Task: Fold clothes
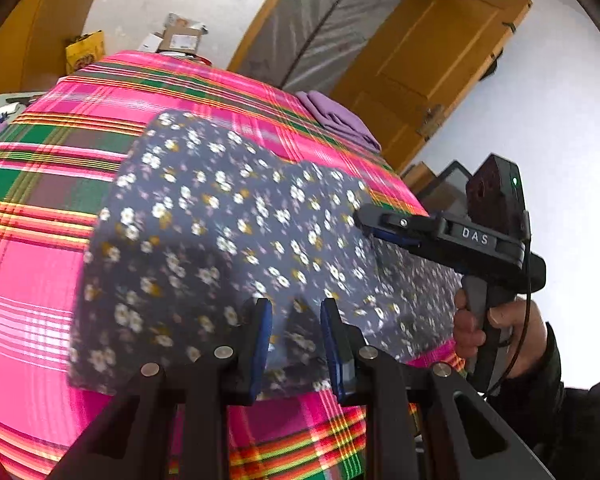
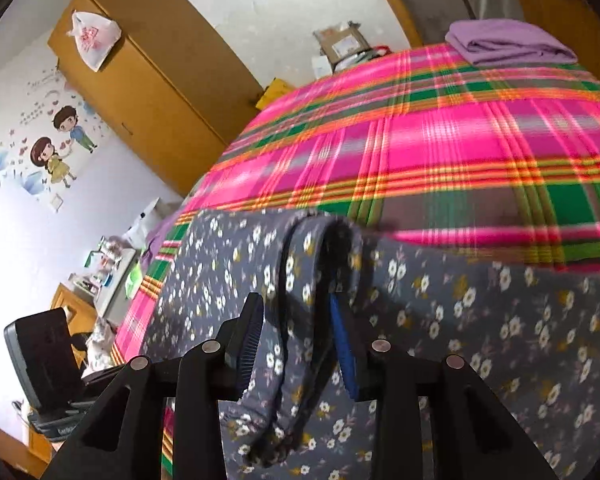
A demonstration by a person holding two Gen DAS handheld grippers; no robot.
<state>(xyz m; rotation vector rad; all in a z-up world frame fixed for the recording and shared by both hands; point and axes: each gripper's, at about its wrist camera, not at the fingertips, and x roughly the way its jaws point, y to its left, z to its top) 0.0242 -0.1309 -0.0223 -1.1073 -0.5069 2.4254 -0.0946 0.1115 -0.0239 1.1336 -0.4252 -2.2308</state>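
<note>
Floral garment lies spread on the plaid bedcover, near its front edge, partly doubled over; a rolled hem stands up between the fingers of the right gripper, whose jaws sit apart around the roll, seemingly not pinching it; the left gripper holds its jaws part open around a small peak of the same cloth, and whether the pads press on it I cannot tell; the fold looks mid-way, and the next move likely calls for a firm pinch on both sides before carrying the edge across; a folded purple cloth waits at the bed's far side; beyond stand a wooden wardrobe, a door and a wall with cartoon stickers
</note>
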